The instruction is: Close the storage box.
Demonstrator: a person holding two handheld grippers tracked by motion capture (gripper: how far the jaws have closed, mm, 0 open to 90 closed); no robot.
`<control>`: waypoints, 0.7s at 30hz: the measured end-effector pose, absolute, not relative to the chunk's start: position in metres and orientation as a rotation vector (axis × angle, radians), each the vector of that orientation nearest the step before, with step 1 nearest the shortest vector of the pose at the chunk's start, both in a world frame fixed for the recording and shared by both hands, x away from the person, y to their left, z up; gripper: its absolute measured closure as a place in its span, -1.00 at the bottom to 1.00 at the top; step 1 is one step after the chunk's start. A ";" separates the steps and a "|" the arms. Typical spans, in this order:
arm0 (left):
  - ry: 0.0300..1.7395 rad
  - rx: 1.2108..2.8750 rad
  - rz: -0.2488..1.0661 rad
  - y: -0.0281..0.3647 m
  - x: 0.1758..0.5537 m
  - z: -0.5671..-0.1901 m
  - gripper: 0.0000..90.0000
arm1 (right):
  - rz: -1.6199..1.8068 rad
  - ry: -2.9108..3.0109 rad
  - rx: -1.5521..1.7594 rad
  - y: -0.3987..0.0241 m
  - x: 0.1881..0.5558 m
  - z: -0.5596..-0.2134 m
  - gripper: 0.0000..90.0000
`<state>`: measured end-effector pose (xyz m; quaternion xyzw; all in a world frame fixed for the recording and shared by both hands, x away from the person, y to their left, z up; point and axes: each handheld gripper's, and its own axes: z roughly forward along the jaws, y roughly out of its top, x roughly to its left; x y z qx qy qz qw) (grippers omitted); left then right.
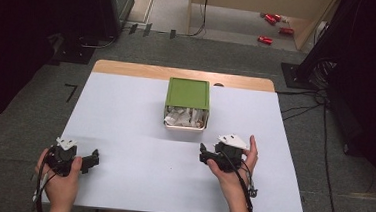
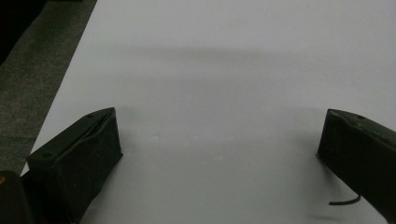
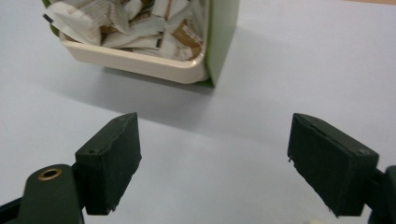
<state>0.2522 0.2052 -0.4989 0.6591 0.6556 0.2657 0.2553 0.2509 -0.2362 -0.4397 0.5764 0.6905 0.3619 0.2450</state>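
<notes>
A green box (image 1: 188,93) with a cream tray (image 1: 184,126) of paper packets (image 1: 185,117) pulled partly out of it sat near the middle of the white counter (image 1: 124,126), beyond and a little to the left of the right gripper (image 1: 203,154) in the high view. The right gripper's jaws stood wide apart with nothing between them, pointing across the counter, and the tray lay a short way off, not touching them. The left gripper (image 1: 93,160), held in the person's left hand (image 1: 61,175) near the counter's front left corner, was well apart from the box, its jaws likewise spread wide and empty above bare counter. Nothing lay on the counter between either gripper and the box.

The right gripper view brought the tray's front rim (image 3: 135,58) and the crumpled white and brown packets (image 3: 140,23) close, with the box's green wall (image 3: 223,37) at the tray's right. The left gripper view looked along the counter surface (image 2: 210,70) to its edge and the grey carpet (image 2: 28,70) beside it. The high view alone took in the carpeted floor (image 1: 36,100), trailing cables (image 1: 306,107) at the right and red objects (image 1: 274,27) lying far behind the counter.
</notes>
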 end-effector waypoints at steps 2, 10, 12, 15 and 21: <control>1.780 1.790 0.722 0.205 0.252 -0.499 -1.00 | 0.983 1.878 1.587 -0.242 0.249 -0.440 -0.61; 1.780 1.790 0.722 0.205 0.252 -0.499 -1.00 | 0.979 1.842 1.605 -0.264 0.240 -0.437 -0.60; 1.780 1.790 0.722 0.205 0.252 -0.499 -1.00 | 0.973 1.838 1.601 -0.269 0.238 -0.437 -0.60; 1.780 1.789 0.723 0.205 0.252 -0.499 -1.00 | 0.963 1.832 1.607 -0.276 0.235 -0.438 -0.60; 1.780 1.789 0.723 0.205 0.252 -0.499 -1.00 | 0.951 1.813 1.622 -0.290 0.229 -0.440 -0.60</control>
